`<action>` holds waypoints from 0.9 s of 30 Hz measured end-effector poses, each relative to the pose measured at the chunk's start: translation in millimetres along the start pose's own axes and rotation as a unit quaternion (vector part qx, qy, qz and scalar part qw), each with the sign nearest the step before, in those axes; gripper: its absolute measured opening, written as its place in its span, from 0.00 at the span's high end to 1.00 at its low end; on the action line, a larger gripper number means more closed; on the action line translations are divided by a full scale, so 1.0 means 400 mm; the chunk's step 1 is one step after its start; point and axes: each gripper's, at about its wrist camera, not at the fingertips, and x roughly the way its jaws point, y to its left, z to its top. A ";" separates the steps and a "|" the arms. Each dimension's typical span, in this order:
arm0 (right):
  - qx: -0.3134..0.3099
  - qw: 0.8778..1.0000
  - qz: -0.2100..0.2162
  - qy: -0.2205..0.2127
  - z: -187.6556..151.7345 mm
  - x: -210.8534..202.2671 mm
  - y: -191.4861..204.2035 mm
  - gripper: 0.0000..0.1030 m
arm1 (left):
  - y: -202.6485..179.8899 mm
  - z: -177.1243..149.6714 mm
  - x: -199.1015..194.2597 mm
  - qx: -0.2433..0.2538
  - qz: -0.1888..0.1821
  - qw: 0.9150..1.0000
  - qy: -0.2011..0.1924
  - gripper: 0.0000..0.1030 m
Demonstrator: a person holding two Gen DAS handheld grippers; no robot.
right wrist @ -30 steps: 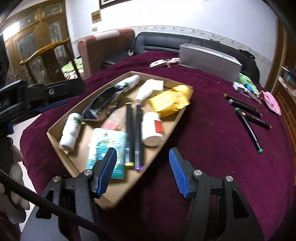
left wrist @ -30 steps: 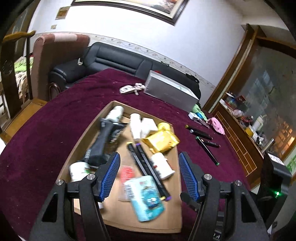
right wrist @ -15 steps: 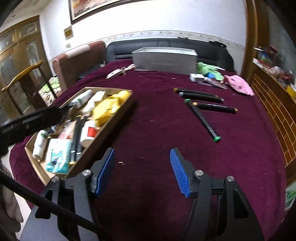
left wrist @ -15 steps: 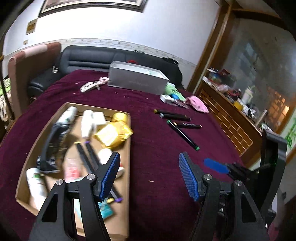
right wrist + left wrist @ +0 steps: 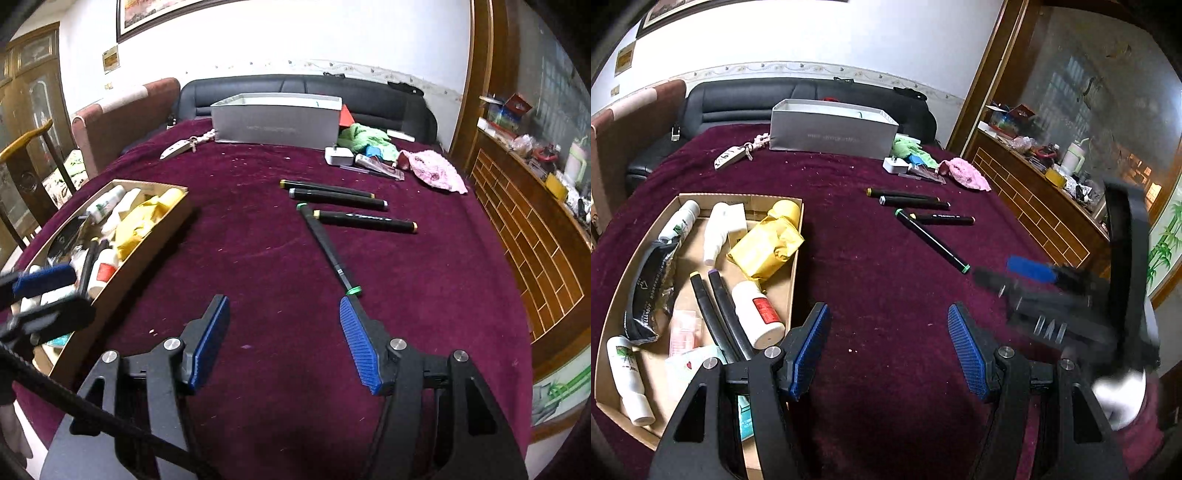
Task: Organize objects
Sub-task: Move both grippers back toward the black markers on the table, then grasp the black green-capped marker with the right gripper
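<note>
Both your grippers are empty. The left gripper (image 5: 888, 347) has its fingers parted about halfway with only bare cloth between them. The right gripper (image 5: 284, 339) is the same, fingers well apart, nothing held.

The cardboard tray (image 5: 796, 258) sits toward the left edge of the surface (image 5: 871, 266). It already holds bottles, a yellow packet (image 5: 764, 245) and two dark markers (image 5: 718, 314), so it reads as the collection point.

Four more markers (image 5: 332, 199) lie loose mid-surface, well apart from the tray. Three lie roughly parallel; the green-capped marker (image 5: 328, 249) crosses toward you, its near end just beyond your right fingers. That one is likely the next pick, since it lies closest.

At the far edge stand a grey box (image 5: 833, 134), a charger (image 5: 895, 165) and what may be pink cloth (image 5: 966, 173), too blurred to be sure.
</note>
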 end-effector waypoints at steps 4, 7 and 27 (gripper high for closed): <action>0.094 0.993 0.070 0.029 0.043 0.032 -0.142 0.41 | 0.020 -0.003 0.004 -0.010 -0.003 1.000 0.002 0.42; 0.156 0.983 0.087 0.039 0.062 0.059 -0.237 0.41 | 0.037 -0.007 0.013 -0.020 -0.006 1.000 0.008 0.42; 0.023 0.994 -0.037 0.105 0.157 0.336 -0.110 0.65 | 0.088 -0.020 0.012 -0.040 -0.005 0.999 0.019 0.42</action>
